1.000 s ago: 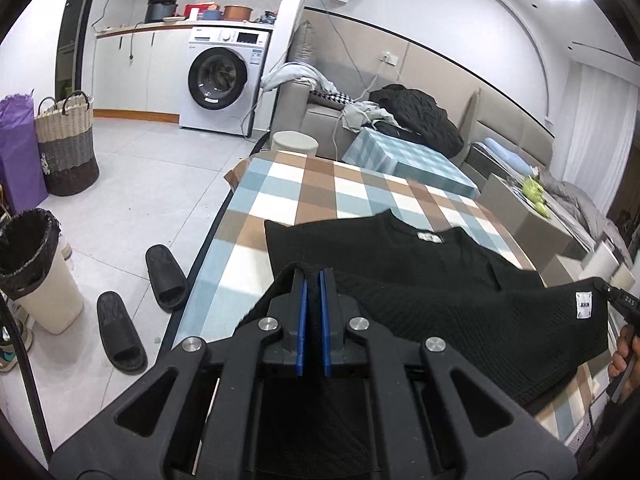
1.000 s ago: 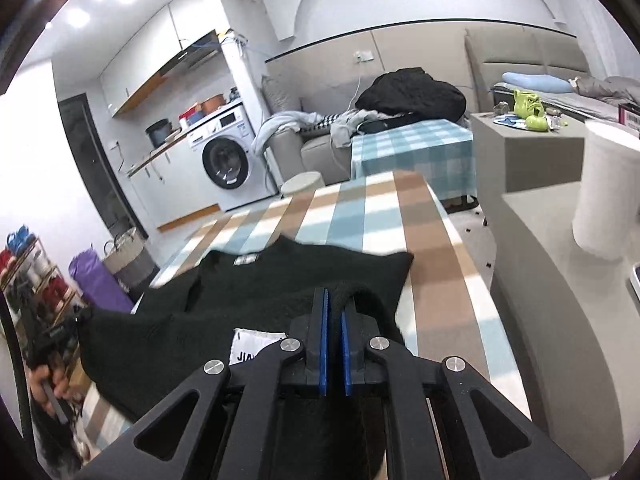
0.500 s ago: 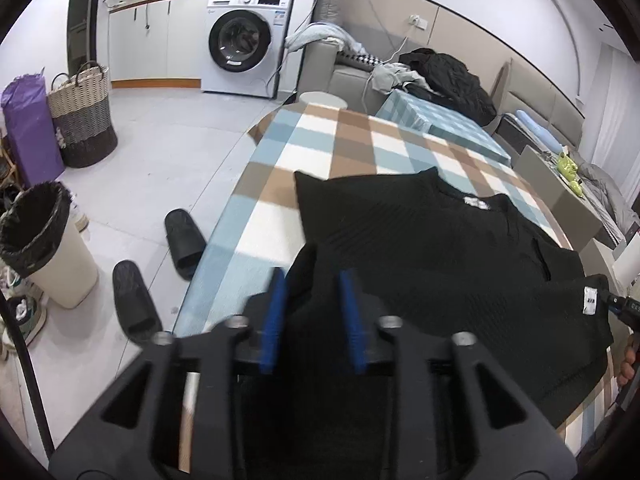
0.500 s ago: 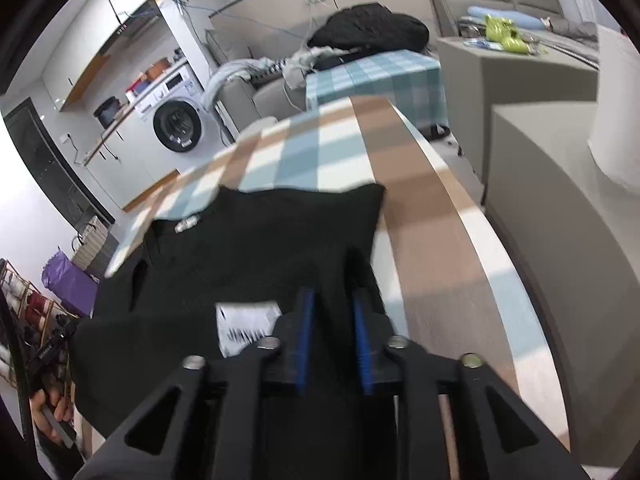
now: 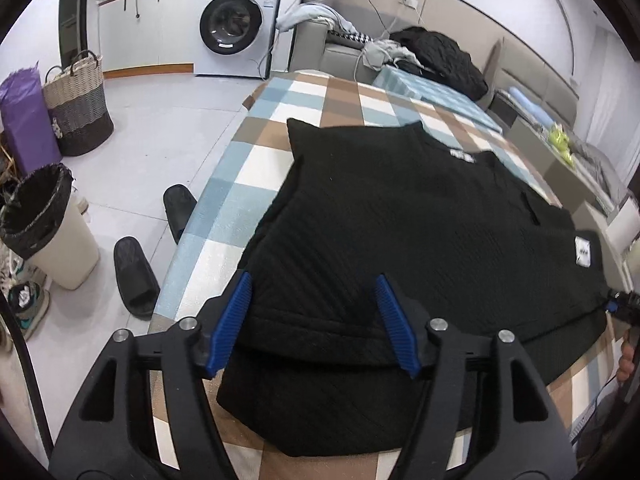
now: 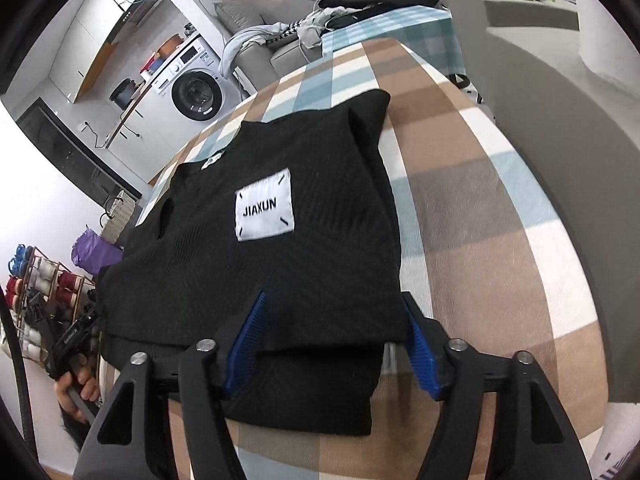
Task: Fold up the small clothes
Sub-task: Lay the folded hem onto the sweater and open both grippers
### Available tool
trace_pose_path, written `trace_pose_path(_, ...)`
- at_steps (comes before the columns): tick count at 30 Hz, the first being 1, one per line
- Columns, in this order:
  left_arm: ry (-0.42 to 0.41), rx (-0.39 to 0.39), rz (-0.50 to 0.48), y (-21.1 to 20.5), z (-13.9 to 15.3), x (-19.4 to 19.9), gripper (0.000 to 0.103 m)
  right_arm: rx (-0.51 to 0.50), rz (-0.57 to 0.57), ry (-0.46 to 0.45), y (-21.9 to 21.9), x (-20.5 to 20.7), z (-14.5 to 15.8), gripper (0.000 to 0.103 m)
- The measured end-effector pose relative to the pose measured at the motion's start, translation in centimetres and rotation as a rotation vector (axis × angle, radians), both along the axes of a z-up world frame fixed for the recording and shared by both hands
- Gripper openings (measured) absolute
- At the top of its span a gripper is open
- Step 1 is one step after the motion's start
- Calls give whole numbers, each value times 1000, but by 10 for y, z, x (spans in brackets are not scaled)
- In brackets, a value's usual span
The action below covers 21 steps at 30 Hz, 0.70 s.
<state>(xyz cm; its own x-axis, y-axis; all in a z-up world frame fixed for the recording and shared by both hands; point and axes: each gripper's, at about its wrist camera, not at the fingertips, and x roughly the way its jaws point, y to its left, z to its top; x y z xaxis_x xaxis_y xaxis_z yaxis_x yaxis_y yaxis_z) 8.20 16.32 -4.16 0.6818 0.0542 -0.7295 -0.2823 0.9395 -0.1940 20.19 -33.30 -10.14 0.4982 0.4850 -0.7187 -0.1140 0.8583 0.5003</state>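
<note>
A black knitted sweater (image 5: 400, 220) lies folded over on the checked table (image 5: 320, 96). Its upper layer rests on the lower one, with the fold's free edge near me. A white JIAXUN patch (image 6: 264, 205) faces up on it in the right wrist view. My left gripper (image 5: 312, 304) is open, its blue pads either side of the near left edge of the sweater, holding nothing. My right gripper (image 6: 336, 328) is open over the near right edge of the sweater (image 6: 280, 240), also empty.
The checked table (image 6: 460, 184) ends close on my right, beside a grey sofa (image 6: 560, 80). On the floor at left are black slippers (image 5: 136, 272), a bin (image 5: 44, 220) and a wicker basket (image 5: 76, 108). A washing machine (image 5: 236, 24) stands at the back.
Both grippers were shut on the sweater's hem, carried it forward and laid it over the body. Both have opened and let go; the cloth now lies flat.
</note>
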Motion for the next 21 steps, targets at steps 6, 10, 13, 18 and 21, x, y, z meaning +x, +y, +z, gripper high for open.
trace_pose_path(6, 9, -18, -34, -5, -1, 0, 80, 2, 32, -22, 6, -4, 2, 82)
trace_pose_path(10, 30, -7, -31, -3, -1, 1, 84, -6, 60, -36, 13, -5, 2, 87)
trace_pose_path(13, 47, 1, -39, -3, -3, 2, 85, -10, 68, -43, 16, -6, 3, 89)
trace_pose_path(18, 60, 9, -51, -3, -5, 2, 91, -30, 77, -51, 21, -6, 3, 91)
trace_pose_path(21, 62, 6, -53, -2, -7, 2, 97, -34, 83, -53, 21, -6, 3, 91)
